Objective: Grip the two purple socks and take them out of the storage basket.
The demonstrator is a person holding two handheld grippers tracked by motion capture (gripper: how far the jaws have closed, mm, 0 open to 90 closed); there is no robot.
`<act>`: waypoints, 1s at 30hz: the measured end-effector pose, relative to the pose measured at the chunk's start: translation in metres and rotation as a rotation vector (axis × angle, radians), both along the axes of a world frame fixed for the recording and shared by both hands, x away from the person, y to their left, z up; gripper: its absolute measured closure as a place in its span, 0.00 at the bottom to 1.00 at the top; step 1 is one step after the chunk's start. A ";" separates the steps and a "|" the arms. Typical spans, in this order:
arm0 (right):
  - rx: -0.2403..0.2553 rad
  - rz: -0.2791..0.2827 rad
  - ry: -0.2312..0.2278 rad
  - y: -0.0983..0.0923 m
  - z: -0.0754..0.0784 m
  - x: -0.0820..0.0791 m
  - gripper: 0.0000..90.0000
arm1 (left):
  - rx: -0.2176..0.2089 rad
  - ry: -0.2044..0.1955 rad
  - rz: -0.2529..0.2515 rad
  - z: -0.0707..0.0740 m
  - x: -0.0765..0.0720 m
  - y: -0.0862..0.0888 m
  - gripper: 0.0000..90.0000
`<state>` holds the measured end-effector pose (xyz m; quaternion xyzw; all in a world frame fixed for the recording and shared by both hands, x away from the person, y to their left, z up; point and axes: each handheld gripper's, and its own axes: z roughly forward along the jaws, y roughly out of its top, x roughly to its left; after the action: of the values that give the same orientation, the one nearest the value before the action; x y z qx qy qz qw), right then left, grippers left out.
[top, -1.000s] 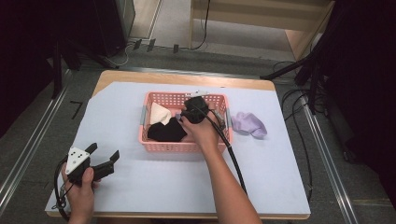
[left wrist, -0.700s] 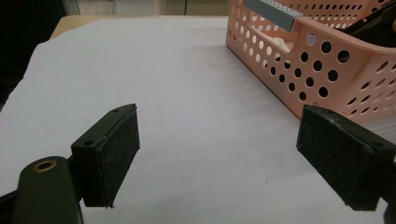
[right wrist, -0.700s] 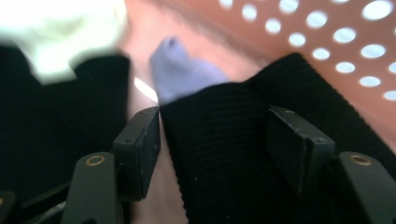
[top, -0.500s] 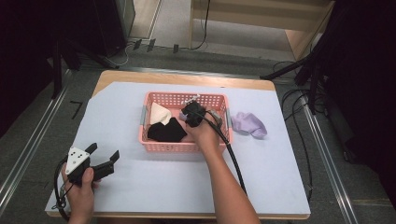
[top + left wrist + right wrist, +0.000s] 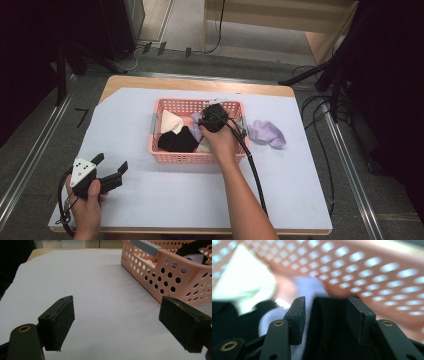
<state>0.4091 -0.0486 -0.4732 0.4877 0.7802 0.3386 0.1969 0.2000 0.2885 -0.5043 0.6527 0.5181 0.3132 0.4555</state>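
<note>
A pink perforated basket (image 5: 235, 156) stands mid-table. Inside lie a cream cloth (image 5: 170, 121), a black cloth (image 5: 177, 141) and a lavender cloth (image 5: 196, 126). My right gripper (image 5: 212, 119) reaches down into the basket. In the right gripper view its jaws stand half closed, with dark ribbed cloth (image 5: 325, 325) filling the gap between them. Pale lavender cloth (image 5: 287, 311) lies just to the left, and the basket wall (image 5: 367, 270) sits blurred behind. My left gripper (image 5: 111, 169) rests low at the near left of the table. It is open, with nothing between its pads (image 5: 60, 322).
Another lavender cloth (image 5: 267, 134) lies on the white table cover (image 5: 165, 195) to the right of the basket. The basket's corner (image 5: 175, 277) sits just ahead and right of the left gripper. A black cable (image 5: 252, 170) trails from the right gripper along the forearm.
The right gripper has shifted slightly inside the basket, dipping toward the cloths. The left gripper and hand have stayed put.
</note>
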 end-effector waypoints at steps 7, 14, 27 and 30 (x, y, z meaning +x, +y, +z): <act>0.194 0.099 -0.159 -0.001 0.020 -0.021 0.81 | 0.001 0.002 0.000 0.000 0.000 0.000 0.16; 0.030 0.139 0.111 0.016 -0.003 -0.006 0.51 | 0.001 0.001 0.001 0.000 0.000 0.000 0.16; -0.129 0.121 0.154 0.019 -0.013 -0.001 0.88 | -0.007 -0.001 -0.001 0.000 0.000 0.000 0.16; -0.067 0.098 0.078 0.017 -0.004 -0.005 0.89 | -0.005 -0.001 -0.001 0.000 0.000 0.000 0.16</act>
<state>0.4037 -0.0312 -0.4775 0.4548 0.8212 0.3023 0.1657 0.2002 0.2888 -0.5045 0.6516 0.5185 0.3118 0.4576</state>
